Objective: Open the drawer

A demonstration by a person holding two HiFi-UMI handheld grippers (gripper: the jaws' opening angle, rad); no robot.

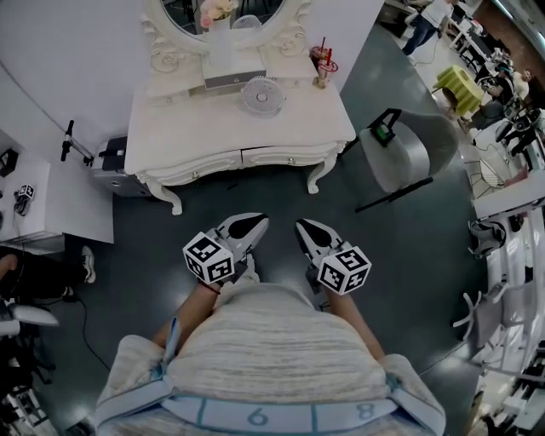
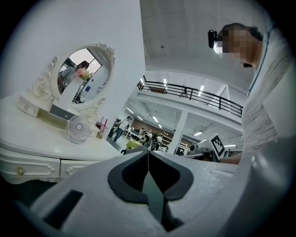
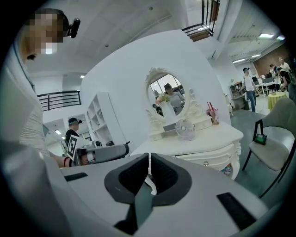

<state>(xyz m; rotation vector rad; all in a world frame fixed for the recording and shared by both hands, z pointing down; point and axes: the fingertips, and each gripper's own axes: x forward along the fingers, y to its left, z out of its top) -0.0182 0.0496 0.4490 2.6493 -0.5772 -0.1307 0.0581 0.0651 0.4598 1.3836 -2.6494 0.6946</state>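
Note:
A white dressing table (image 1: 213, 128) stands against the wall ahead, with two shallow drawers side by side in its front: the left drawer (image 1: 200, 170) and the right drawer (image 1: 288, 157), both closed. My left gripper (image 1: 254, 224) and right gripper (image 1: 304, 228) hover over the dark floor, well short of the table, and both point towards it. In the left gripper view the jaws meet at the tip (image 2: 148, 155) with nothing between them. The right gripper (image 3: 149, 161) is shut and empty too, and a drawer knob (image 3: 206, 162) shows beyond it.
On the tabletop sit a small white fan (image 1: 260, 94), a cup with a red straw (image 1: 324, 63) and an oval mirror (image 1: 226, 13). A grey chair (image 1: 396, 153) stands to the right of the table. A white side table (image 1: 55, 204) stands to the left.

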